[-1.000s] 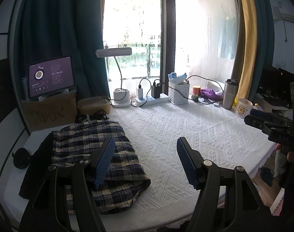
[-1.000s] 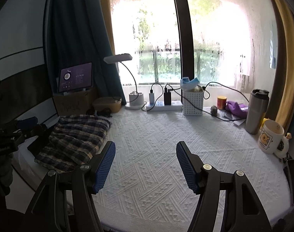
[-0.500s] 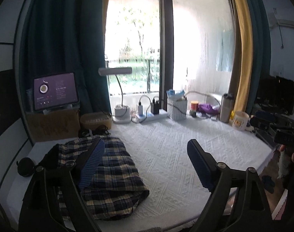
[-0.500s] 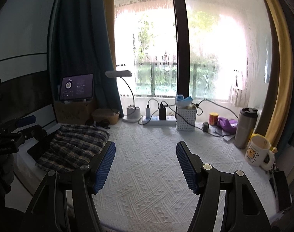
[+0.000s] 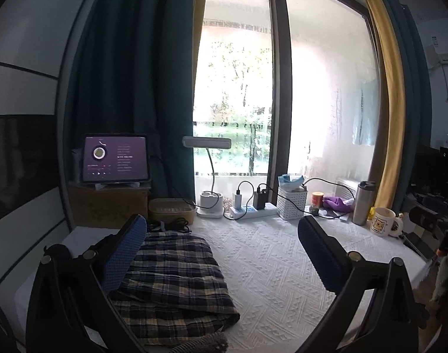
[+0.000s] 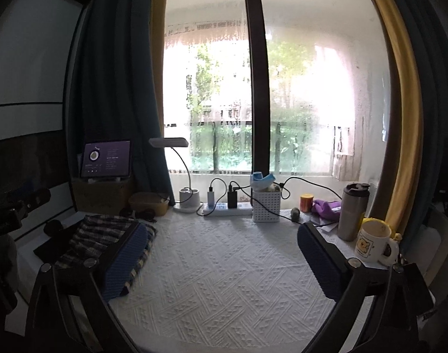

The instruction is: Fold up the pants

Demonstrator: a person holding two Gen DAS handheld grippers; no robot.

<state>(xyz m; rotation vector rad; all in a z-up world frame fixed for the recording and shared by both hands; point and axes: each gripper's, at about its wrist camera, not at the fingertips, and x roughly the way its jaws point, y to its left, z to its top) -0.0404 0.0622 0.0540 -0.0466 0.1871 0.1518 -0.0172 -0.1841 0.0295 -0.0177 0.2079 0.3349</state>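
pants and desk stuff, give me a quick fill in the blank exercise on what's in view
1. The folded pants have a ____ pattern.
2. The lit tablet stands on a cardboard ____.
3. The mug stands next to a steel ____, near the yellow curtain.
4. The left hand-held gripper and the right hand-held gripper are both ____, with nothing between the jaws.

Missing words: plaid; box; tumbler; open
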